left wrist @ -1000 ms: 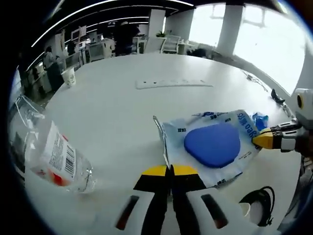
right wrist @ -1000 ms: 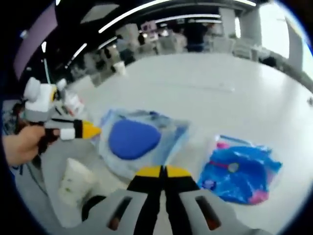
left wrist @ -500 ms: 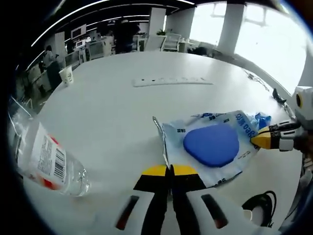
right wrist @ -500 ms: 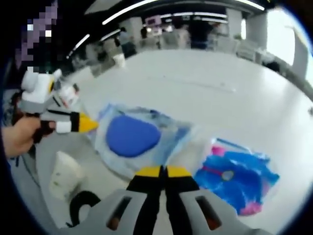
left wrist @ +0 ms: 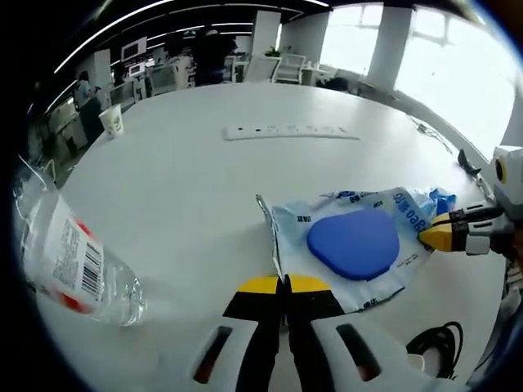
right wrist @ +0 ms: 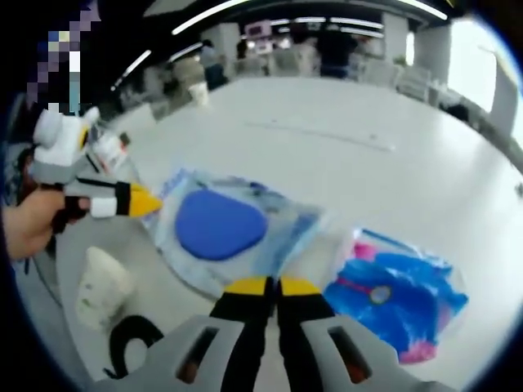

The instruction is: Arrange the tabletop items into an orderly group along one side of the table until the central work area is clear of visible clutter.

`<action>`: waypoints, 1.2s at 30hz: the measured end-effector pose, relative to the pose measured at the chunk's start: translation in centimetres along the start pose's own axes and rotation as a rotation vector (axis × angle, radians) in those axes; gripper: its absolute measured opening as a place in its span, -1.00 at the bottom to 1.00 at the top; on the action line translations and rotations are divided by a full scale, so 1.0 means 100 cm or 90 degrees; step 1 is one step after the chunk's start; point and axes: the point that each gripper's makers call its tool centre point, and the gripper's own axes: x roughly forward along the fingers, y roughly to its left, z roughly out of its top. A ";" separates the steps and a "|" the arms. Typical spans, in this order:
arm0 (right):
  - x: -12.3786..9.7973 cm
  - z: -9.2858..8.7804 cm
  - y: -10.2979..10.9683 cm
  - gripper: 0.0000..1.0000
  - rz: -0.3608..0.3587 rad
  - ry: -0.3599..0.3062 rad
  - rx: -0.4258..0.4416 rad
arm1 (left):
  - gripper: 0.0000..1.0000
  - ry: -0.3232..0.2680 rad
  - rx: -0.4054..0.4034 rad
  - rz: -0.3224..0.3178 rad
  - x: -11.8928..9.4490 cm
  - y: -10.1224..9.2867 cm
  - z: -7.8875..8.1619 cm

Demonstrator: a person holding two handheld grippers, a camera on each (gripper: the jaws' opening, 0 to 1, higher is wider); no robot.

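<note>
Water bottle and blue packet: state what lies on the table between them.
Nothing: in the left gripper view, bare white tabletop runs from the water bottle to the blue packet.

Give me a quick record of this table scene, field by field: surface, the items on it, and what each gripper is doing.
surface: white table
packet: clear packet with blue pad, flat on the table
second packet: blue and pink packet, beside the first
bottle: clear plastic bottle, lying on its side
power strip: white power strip, farther back
cup: white paper cup near a black cable
left gripper: jaws together, at the pad packet's near edge
right gripper: jaws together, at the packet's other edge
</note>
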 end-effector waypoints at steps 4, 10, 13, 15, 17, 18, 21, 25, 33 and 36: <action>0.000 0.000 -0.001 -0.96 -0.001 0.003 -0.008 | -0.99 0.002 -0.010 0.004 0.001 0.001 -0.001; -0.002 -0.001 0.000 -0.89 -0.005 0.006 -0.027 | -0.98 0.004 -0.011 0.005 0.001 0.000 -0.002; -0.004 0.000 -0.002 -0.77 -0.013 0.004 -0.027 | -0.98 0.004 -0.014 0.005 0.001 0.001 -0.002; -0.005 0.002 0.001 -0.71 -0.011 0.002 -0.028 | -0.97 0.005 -0.017 0.005 0.001 0.001 -0.002; -0.006 0.003 0.002 -0.66 -0.015 0.000 -0.035 | -0.96 0.005 -0.015 0.006 0.001 0.001 -0.003; -0.006 0.003 0.002 -0.64 -0.016 -0.001 -0.036 | -0.94 0.005 -0.014 0.007 0.001 0.002 -0.003; -0.007 0.003 0.003 -0.61 -0.015 -0.002 -0.034 | -0.86 0.004 -0.019 0.009 0.000 0.003 -0.002; -0.009 0.005 0.003 -0.56 -0.022 -0.005 -0.035 | -0.66 -0.005 -0.013 0.020 -0.002 0.007 0.001; -0.014 0.017 0.006 -0.42 -0.027 -0.037 -0.045 | -0.25 -0.035 -0.014 0.024 -0.006 0.009 0.011; -0.015 0.020 0.009 -0.37 -0.024 -0.046 -0.047 | 0.04 -0.042 -0.006 0.042 -0.007 0.014 0.013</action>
